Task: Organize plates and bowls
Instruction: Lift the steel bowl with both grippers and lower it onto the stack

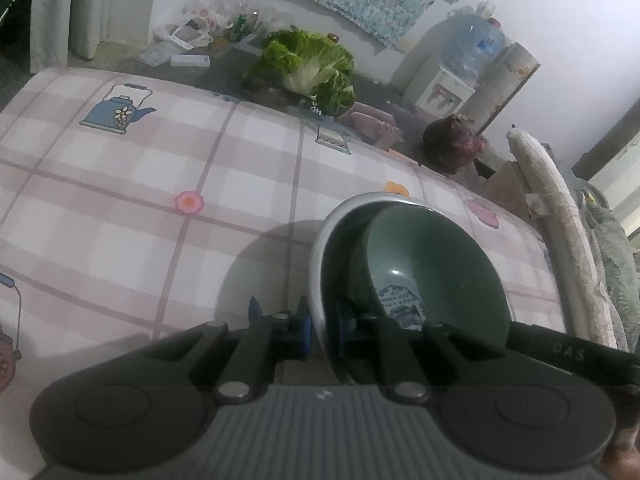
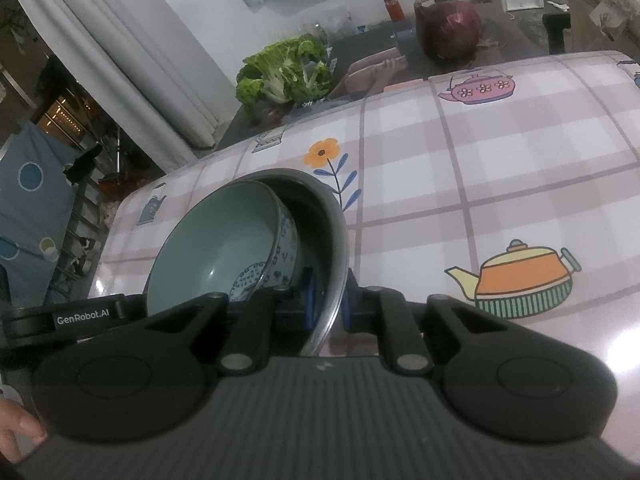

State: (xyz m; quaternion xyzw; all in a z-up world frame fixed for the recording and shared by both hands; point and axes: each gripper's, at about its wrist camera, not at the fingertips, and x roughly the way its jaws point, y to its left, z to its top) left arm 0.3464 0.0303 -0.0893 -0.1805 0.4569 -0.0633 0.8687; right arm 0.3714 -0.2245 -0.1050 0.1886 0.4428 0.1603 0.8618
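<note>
Above the checked worktop (image 1: 160, 184), a metal bowl (image 1: 320, 248) hangs tilted with a green ceramic bowl (image 1: 436, 264) nested inside; the left tongs (image 1: 322, 330) pinch its rim on 1 side; the right tongs (image 2: 326, 310) are clamped on the opposite rim; a cabbage (image 1: 308, 68) lies beyond.

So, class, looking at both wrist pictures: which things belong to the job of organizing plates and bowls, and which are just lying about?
Part of the job:
- metal bowl, its rim clamped by the left gripper and right gripper
- green ceramic bowl sitting tilted inside it

Just lying about:
- leafy cabbage
- red cabbage
- water dispenser
- red jar
</note>
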